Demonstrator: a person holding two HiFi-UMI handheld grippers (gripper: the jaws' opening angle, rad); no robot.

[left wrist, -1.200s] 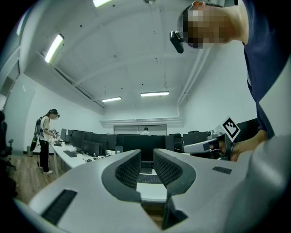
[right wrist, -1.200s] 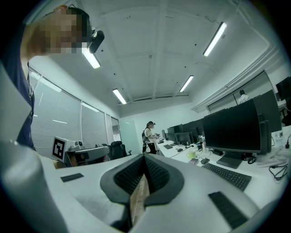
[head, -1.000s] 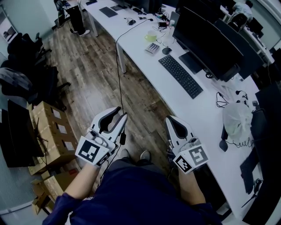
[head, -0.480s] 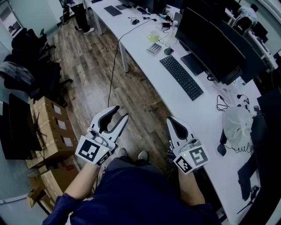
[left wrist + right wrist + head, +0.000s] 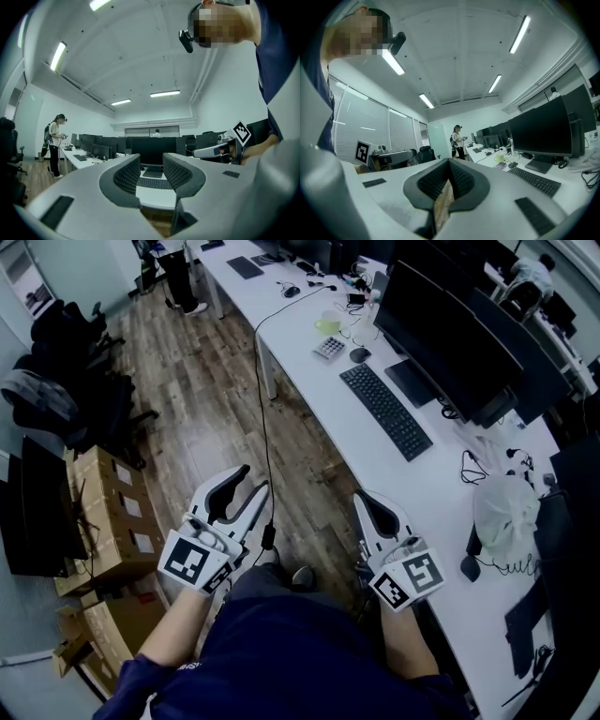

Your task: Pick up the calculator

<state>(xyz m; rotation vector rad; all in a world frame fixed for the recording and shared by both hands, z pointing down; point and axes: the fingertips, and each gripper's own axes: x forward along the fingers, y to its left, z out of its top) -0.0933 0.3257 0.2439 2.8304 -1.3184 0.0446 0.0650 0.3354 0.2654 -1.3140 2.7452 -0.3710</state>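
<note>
Across the head view, from 12 o'clock down to 5 o'clock, runs a long white desk (image 5: 314,395), with wooden floor (image 5: 202,418) on its 9 o'clock side. A dark monitor (image 5: 450,334) stands on the desk toward 2 o'clock. Cardboard boxes (image 5: 103,512) are stacked on the floor at 9 o'clock. A black keyboard (image 5: 386,412) lies in front of the monitor, and a white plastic bag (image 5: 506,507) sits on the desk at 3 o'clock.

Low in the view, the left gripper (image 5: 255,479) is held over the floor with its jaws spread wide and nothing between them. The right gripper (image 5: 360,495), at its 3 o'clock, is beside the desk edge with its jaws pressed together and empty.

The calculator (image 5: 329,347) lies flat on the desk at 12 o'clock from both grippers and well apart from them. It is near the keyboard's far end, with a dark mouse (image 5: 359,354) just beside it at 3 o'clock and a green cup (image 5: 326,324) at its 12 o'clock.
</note>
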